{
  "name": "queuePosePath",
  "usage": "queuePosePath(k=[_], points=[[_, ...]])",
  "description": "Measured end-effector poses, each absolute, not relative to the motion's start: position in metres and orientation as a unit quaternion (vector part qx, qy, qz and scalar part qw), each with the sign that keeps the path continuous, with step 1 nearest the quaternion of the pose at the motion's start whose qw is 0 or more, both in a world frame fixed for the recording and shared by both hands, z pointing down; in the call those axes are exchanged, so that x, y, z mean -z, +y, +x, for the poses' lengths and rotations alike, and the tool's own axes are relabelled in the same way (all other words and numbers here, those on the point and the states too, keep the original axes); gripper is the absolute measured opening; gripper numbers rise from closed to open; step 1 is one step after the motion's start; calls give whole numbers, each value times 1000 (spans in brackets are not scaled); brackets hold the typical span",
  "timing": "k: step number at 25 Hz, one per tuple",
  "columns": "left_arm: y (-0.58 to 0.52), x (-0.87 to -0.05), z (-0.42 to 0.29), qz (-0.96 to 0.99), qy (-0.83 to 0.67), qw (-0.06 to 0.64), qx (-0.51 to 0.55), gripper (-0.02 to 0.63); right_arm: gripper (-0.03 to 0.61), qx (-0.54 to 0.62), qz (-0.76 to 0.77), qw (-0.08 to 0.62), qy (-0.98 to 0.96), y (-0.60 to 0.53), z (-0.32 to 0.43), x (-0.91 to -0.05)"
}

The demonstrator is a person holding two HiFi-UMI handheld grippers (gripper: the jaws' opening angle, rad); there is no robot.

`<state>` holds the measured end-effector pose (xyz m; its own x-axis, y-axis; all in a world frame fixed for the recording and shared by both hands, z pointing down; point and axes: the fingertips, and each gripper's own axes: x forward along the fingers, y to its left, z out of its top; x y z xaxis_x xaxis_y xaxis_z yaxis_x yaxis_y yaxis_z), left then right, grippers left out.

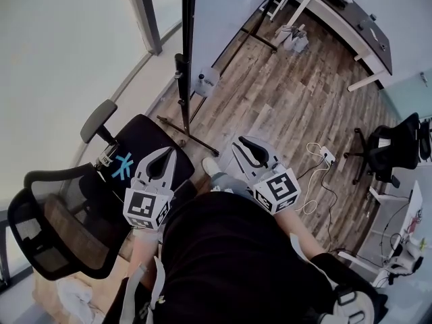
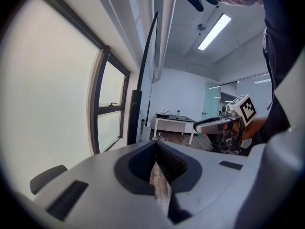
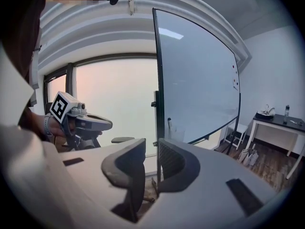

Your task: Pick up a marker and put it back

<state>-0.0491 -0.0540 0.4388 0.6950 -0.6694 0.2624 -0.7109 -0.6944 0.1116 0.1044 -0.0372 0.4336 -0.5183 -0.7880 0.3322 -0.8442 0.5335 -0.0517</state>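
Note:
A whiteboard on a wheeled stand rises ahead of me, edge-on in the head view and broad in the right gripper view. A small clear holder hangs at its lower edge, with what looks like a marker upright in it. My left gripper is held near my body, its jaws meeting at the tips with nothing between them. The right gripper is beside it, jaws a narrow gap apart and empty. Both are well short of the board.
A black office chair stands close at my left. The board's stand legs spread over the wood floor ahead. A power strip and cable lie to the right, near another chair. A desk is at the far right.

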Motion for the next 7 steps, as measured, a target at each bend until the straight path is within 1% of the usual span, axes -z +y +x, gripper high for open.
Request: queuePosePath(k=[7], points=[[-54,-440,-50,915,-378,101,-103,9,80,-100,470,138,-866,-38,105,-432]])
